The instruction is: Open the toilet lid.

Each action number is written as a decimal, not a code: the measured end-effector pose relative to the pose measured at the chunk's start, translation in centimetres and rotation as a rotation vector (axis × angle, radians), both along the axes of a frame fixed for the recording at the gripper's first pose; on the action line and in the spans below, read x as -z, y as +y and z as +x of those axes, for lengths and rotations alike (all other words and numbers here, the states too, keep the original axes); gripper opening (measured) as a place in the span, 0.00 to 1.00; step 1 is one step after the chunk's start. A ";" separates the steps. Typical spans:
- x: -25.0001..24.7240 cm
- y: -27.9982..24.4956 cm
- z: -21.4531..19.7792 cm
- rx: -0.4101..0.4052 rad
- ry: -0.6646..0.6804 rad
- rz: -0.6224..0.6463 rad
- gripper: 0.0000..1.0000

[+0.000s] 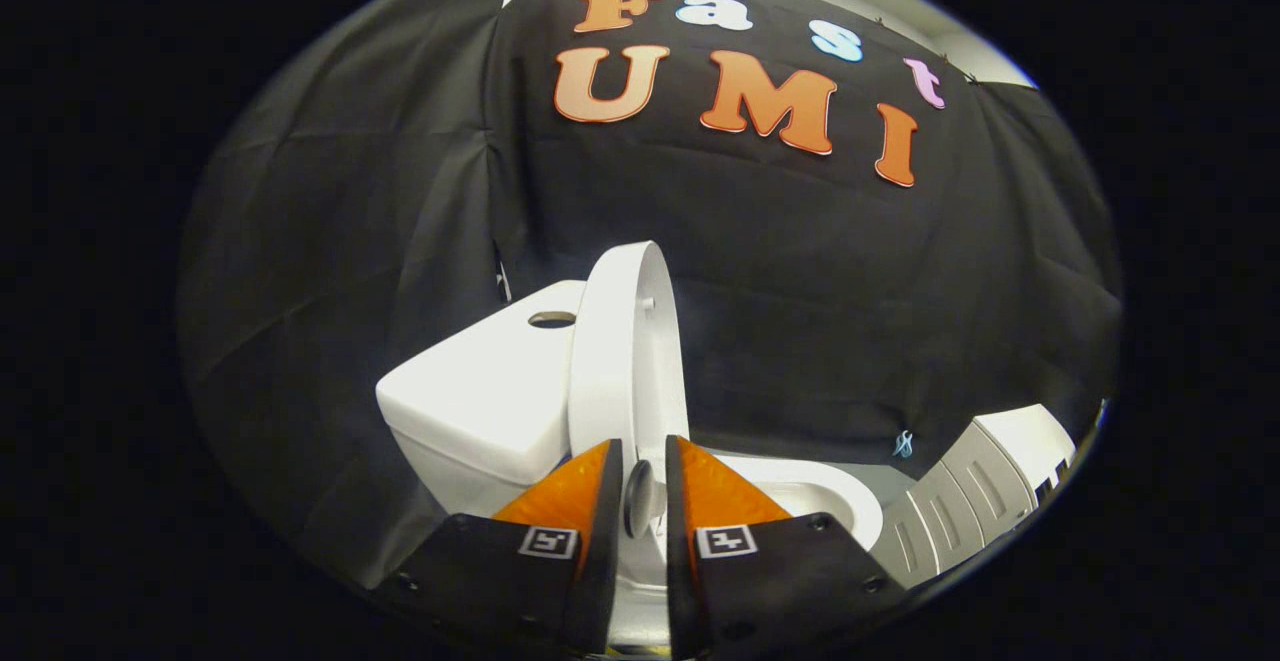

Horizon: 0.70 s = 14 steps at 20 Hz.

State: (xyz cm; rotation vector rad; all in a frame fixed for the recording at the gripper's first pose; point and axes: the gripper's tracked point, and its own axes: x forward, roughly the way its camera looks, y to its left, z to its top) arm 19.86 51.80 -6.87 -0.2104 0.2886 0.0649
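Tank point(480, 391) at left, flush hole on top. Toilet lid point(615, 351) raised near upright, leaning toward tank. Tongs point(640, 501) set narrow, lid's edge between fingers — real pinch or mere straddle, cannot tell. Best: ease lid back onto tank, no slam, then release. Bowl rim point(850, 511) to right; white ribbed unit point(975, 486) beyond — clear of path.

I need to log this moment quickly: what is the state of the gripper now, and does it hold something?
Gripper: nearly closed around the edge of the raised toilet lid, which stands upright by the tank; firm pressing by both fingers cannot be told.
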 end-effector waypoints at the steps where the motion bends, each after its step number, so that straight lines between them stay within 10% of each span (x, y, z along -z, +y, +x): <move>1: -0.9 -0.4 0.2 -0.007 -0.016 0.004 0.44; 7: -5.8 -5.4 -0.3 -0.018 -0.099 0.061 0.88; 14: -10.8 -17.1 0.4 0.066 -0.151 0.120 0.94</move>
